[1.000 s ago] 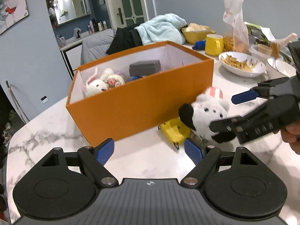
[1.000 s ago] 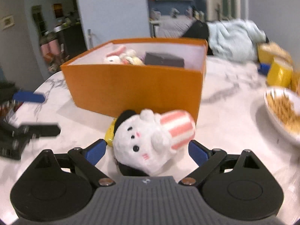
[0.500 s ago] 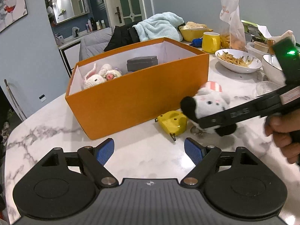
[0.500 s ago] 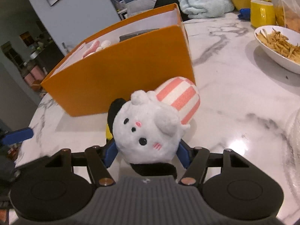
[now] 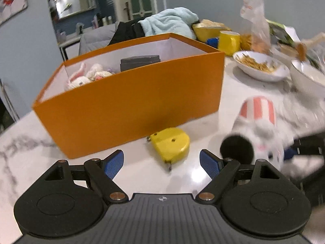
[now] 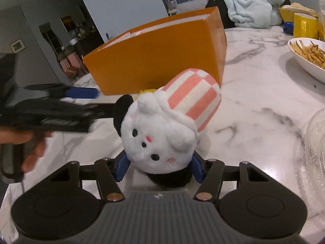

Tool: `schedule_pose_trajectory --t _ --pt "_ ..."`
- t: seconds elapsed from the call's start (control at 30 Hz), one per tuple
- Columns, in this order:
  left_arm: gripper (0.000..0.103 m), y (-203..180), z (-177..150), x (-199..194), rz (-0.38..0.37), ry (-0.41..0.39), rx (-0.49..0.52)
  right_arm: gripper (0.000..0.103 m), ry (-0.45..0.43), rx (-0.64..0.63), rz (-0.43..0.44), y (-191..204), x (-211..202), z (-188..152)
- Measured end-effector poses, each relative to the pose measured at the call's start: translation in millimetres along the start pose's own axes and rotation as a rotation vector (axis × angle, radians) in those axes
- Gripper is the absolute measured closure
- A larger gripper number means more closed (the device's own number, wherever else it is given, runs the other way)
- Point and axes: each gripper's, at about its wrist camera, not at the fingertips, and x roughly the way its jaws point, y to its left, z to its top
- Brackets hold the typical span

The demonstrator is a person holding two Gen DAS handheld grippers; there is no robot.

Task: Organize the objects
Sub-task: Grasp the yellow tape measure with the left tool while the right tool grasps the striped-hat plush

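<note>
Squeezing in on the plush toy [image 6: 162, 134], the right gripper [image 6: 160, 169] has its blue pads against the toy's lower sides, jaws closing, the soft body bulging out above them. The toy lies on the marble table [image 6: 254, 93], its striped end toward 12 o'clock and close to the near wall of the orange box [image 6: 158, 61]. Because the pinch sits low on a squashy body, the toy could roll forward or slide out on the lift, and its striped end could catch the box's wall rather than clear it. A yellow tape measure [image 5: 170, 145] lies just beside the toy, at about 9 o'clock from it, and could be dragged along. The left gripper [image 5: 161, 163] hangs wide open and empty over the tape measure; the two tools are close enough to knock together. A bowl of fries [image 6: 308, 55] at 2 o'clock risks a bump.
</note>
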Motion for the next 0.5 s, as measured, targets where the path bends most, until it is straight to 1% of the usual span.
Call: schedule_pose_trajectory --t 0.1,0.17,0.27,0.37,0.43,0.5 --pt "0.006 -3.5 1.5 18.1 -0.009 0.003 -0.056 0.04 -0.044 -0.01 -0.002 -1.8 -0.1 -5.3" --pt "0.006 -1.6 1.6 27.5 0.01 0.005 -0.099 0.041 -0.073 -0.013 -0.023 -3.6 -0.6 -7.8" --pt "0.007 7.9 3.2 38.3 0.031 0.018 -0.174 0.044 -0.107 -0.022 -0.028 -5.4 -0.3 -10.5" --pt "0.008 12.7 2.9 44.6 0.012 0.007 -0.193 0.044 -0.129 -0.007 -0.021 -7.7 1.4 -12.0" --pt "0.009 14.1 3.4 46.6 0.016 -0.005 -0.201 0.043 -0.135 0.013 -0.017 -9.9 1.9 -11.2" --pt "0.013 16.0 3.8 49.7 0.009 -0.006 -0.214 0.042 -0.143 0.042 -0.002 -13.5 2.3 -10.4"
